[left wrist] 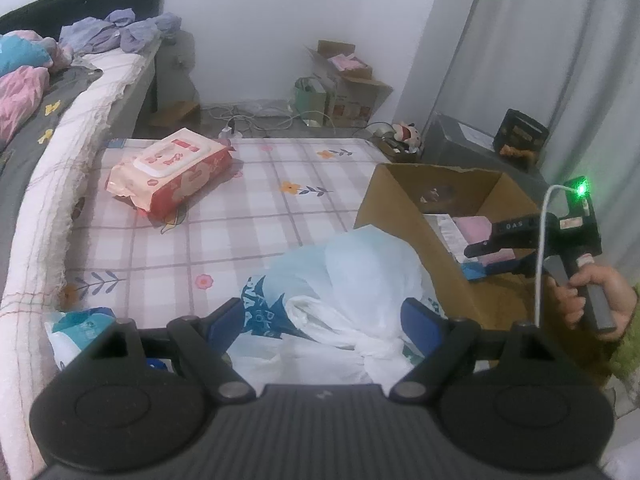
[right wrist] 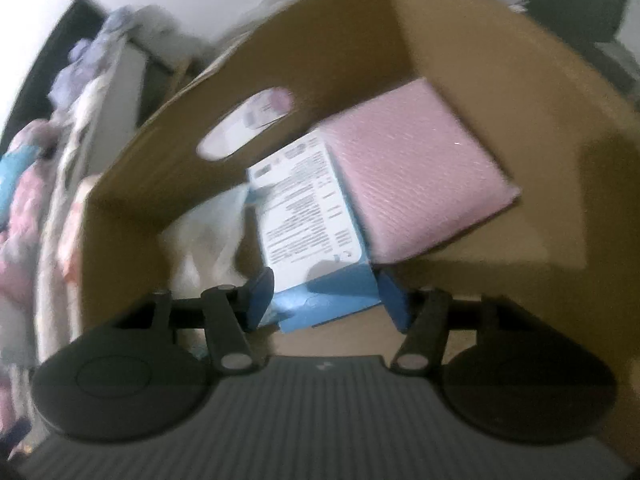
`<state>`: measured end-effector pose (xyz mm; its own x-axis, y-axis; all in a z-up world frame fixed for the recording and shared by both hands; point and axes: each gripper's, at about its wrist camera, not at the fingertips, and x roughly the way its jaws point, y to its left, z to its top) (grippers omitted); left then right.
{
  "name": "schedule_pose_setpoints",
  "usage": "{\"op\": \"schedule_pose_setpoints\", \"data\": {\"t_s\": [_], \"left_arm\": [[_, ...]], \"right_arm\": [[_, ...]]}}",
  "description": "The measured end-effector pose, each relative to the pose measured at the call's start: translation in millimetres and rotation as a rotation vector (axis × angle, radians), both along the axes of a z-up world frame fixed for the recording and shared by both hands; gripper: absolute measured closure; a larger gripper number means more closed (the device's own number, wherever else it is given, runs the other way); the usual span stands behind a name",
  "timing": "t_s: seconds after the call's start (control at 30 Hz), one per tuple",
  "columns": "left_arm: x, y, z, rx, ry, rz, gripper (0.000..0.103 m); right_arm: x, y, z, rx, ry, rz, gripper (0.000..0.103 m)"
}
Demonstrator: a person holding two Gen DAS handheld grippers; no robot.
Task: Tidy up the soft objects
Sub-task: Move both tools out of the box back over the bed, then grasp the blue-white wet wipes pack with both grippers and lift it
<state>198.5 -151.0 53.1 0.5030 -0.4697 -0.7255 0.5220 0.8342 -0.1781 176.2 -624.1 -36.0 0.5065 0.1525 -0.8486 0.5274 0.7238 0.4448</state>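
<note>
The left hand-held gripper (left wrist: pixel 324 320) has its blue pads spread wide, one on each side of a soft white plastic bag (left wrist: pixel 352 292). I cannot tell if the pads press on the bag. It is puffy and crinkly, with blue letters on it, and it sits on the checked flower sheet (left wrist: pixel 248 200), right up against the cardboard box (left wrist: pixel 400 216). The pads sit that wide because the bag is fat and squashy, I think.

The right hand-held gripper (right wrist: pixel 326 300) reaches into the cardboard box (right wrist: pixel 460 60). Its pads are partly apart, with the end of a blue and white pack (right wrist: pixel 308 216) between them. The pack is flat, with small black print on it. The pads look a little loose on its sides, so I think the pack is being let go here. Beside the pack lies a pink padded pack (right wrist: pixel 416 172), square and bumpy. The box has stiff brown walls and an oval handle hole (right wrist: pixel 244 128), so it keeps soft things in one place.

A pink wet wipes pack (left wrist: pixel 168 172) is left out on the sheet, well apart from the box. It looks floppy and shiny, with a hard flip lid.
</note>
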Motion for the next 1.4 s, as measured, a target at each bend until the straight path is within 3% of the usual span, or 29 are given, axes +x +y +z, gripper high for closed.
{"op": "schedule_pose_setpoints", "data": {"t_s": [0.33,0.6,0.77,0.87,0.93,1.03,1.13,1.4], "left_arm": [[-7,10,5,0.006,-0.019,0.02,0.016],[-31,49,10,-0.03,-0.078,0.089,0.01],[-45,90,2,-0.094,-0.025,0.151,0.01],[-57,113,-2,-0.105,-0.022,0.192,0.01],[-68,124,-4,-0.072,-0.057,0.237,0.01],[-87,138,-8,-0.029,-0.087,0.301,0.0],[-103,153,-12,-0.056,-0.092,0.33,0.0],[-113,179,-12,-0.09,-0.103,0.34,0.0]], "right_arm": [[-10,5,47,-0.074,-0.053,0.035,0.045],[-52,34,117,-0.043,-0.213,0.105,0.044],[-80,81,150,-0.001,-0.328,0.203,0.044],[-94,114,160,0.056,-0.382,0.258,0.044],[-102,137,164,0.084,-0.412,0.291,0.043],[-113,173,168,0.105,-0.442,0.354,0.041],[-119,207,167,0.125,-0.459,0.421,0.038],[-102,270,157,0.169,-0.398,0.543,0.038]]}}
